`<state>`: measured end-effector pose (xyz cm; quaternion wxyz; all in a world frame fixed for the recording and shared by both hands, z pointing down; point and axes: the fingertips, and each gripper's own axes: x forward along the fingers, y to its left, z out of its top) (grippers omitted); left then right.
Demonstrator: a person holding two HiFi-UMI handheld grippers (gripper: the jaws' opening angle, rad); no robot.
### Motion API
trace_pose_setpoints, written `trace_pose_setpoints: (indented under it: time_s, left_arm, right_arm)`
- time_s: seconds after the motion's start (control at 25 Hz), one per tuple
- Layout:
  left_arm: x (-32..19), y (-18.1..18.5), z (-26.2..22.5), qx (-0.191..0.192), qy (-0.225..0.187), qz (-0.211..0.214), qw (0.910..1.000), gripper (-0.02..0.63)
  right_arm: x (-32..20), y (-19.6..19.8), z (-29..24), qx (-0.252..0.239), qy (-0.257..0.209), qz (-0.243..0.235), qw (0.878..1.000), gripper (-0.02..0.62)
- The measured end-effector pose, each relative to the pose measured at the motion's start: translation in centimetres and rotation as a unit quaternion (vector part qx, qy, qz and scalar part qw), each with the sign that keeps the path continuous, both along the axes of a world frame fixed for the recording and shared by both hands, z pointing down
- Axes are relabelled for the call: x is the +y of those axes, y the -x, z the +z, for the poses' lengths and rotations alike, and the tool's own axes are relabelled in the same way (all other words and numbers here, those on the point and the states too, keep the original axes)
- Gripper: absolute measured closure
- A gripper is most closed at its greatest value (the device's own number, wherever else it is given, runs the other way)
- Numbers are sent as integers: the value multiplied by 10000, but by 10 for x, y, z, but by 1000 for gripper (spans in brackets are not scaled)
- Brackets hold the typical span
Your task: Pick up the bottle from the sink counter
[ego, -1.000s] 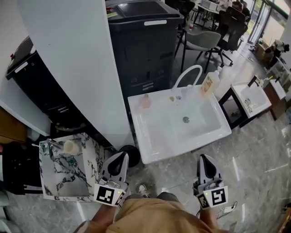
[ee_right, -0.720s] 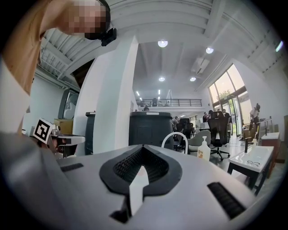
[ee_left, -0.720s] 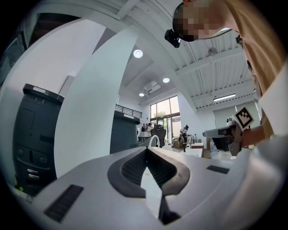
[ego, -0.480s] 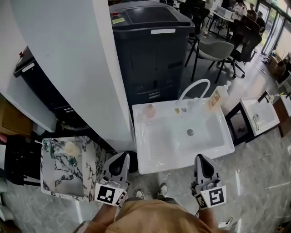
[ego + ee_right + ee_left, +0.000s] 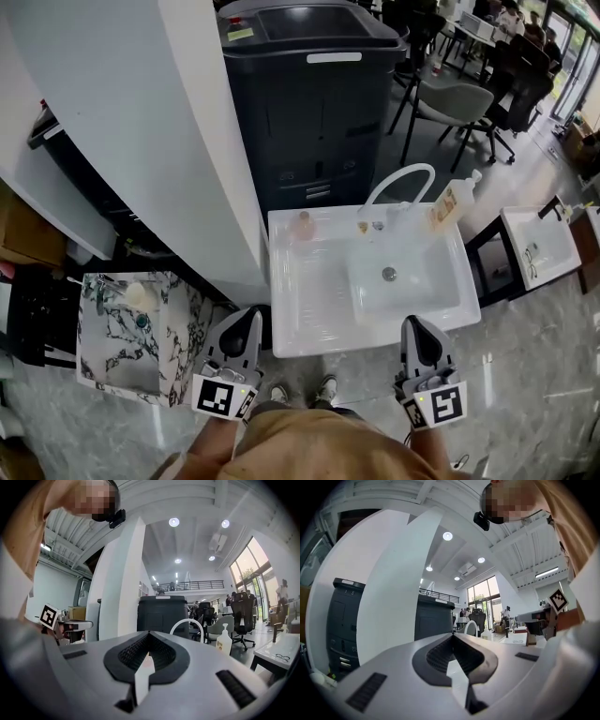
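Observation:
A white sink [image 5: 309, 309] stands on the floor ahead of me. At its back right corner stands a pump bottle [image 5: 453, 201] with an orange label, beside the arched white faucet [image 5: 398, 180]. A small pink bottle [image 5: 303, 225] sits at the back left. The right gripper view shows the pump bottle [image 5: 224, 642] to the right of the faucet [image 5: 186, 624]. My left gripper [image 5: 252, 319] and right gripper [image 5: 414, 326] are both shut and empty. They are held low by my body, short of the sink's front edge. The shut tips also show in the left gripper [image 5: 452, 637] and right gripper [image 5: 149, 633] views.
A dark grey bin [image 5: 314, 103] stands behind the sink, with a white pillar [image 5: 178, 141] to its left. A marble-patterned basin [image 5: 122, 333] is on the floor at the left. Another small white sink [image 5: 544, 239] and office chairs [image 5: 459, 98] are at the right.
The head view has shifted: the sink now lies more centred and slightly nearer. Both grippers stay shut and keep their low place near my body.

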<state>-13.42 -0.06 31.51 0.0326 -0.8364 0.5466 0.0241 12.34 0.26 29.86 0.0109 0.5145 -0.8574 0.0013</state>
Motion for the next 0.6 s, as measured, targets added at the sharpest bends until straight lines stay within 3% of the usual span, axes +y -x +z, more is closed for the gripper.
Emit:
trace_pose_setpoints:
  time_s: [0.6]
  left_arm:
    - [-67, -11, 24, -329, 13, 43, 9994, 601]
  right_arm:
    - [-3, 3, 36, -94, 374, -78, 9992, 595]
